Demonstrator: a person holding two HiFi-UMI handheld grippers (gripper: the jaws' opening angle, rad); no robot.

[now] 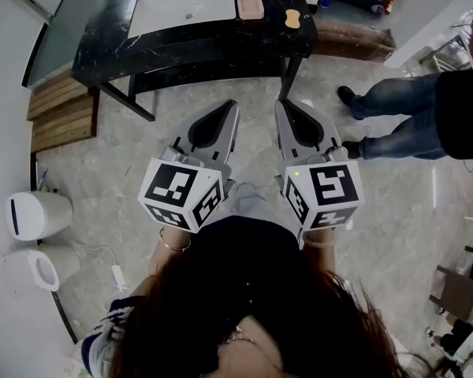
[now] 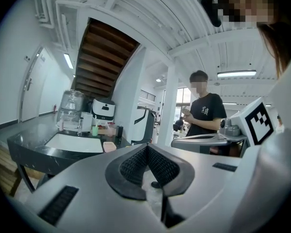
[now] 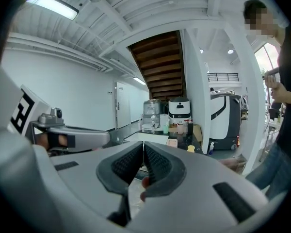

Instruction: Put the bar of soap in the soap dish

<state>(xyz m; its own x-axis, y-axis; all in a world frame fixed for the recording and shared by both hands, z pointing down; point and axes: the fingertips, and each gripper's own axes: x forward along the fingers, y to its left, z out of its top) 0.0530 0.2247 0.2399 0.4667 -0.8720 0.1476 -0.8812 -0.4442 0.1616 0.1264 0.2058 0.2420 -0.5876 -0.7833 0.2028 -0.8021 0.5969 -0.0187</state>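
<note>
A pink soap dish (image 1: pixel 251 6) and an orange bar of soap (image 1: pixel 292 19) lie side by side on the black table (image 1: pixel 110 34), to the right of a white basin (image 1: pixel 185 8). My left gripper (image 1: pixel 231 104) and right gripper (image 1: pixel 282 102) hover side by side over the floor, short of the table. Both are shut with nothing between their pads. In the left gripper view the dish (image 2: pixel 109 146) shows just beyond the shut jaws of my left gripper (image 2: pixel 147 146). The right gripper view has the dish (image 3: pixel 172 141) and soap (image 3: pixel 190 148) past my right gripper (image 3: pixel 143 144).
A person in jeans (image 1: pixel 402 124) and a black T-shirt (image 2: pixel 206 113) stands to the right of the table. Wooden steps (image 1: pixel 59 113) and white floor appliances (image 1: pixel 38 215) are at the left. Bottles and a water dispenser (image 2: pixel 70 110) stand at the table's far end.
</note>
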